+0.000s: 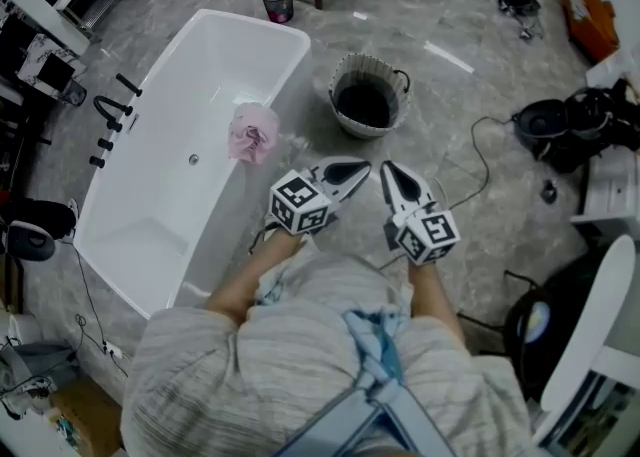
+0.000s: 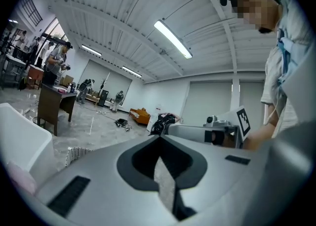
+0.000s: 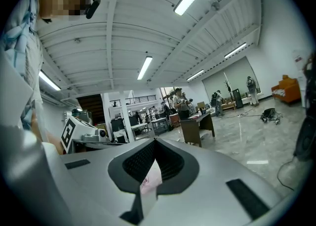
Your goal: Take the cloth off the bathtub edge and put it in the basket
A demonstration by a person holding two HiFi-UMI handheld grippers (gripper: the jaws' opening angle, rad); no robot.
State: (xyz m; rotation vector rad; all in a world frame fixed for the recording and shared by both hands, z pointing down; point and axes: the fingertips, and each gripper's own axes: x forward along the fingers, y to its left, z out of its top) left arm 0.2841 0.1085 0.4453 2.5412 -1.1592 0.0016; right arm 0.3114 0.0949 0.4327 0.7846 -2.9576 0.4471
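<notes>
Head view: pink cloth (image 1: 252,133) draped over bathtub (image 1: 290,50) edge, untouched; basket (image 1: 345,117) stood near the tub. Left gripper (image 1: 352,174) and right gripper (image 1: 392,175) carried short of the cloth, presumably on approach
Left gripper view: jaws closed together, nothing held
Right gripper view: jaws closed together, nothing held

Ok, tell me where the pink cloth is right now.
In the head view the pink cloth lies on the edge of the bathtub that faces the basket, just beyond the left gripper.
</notes>
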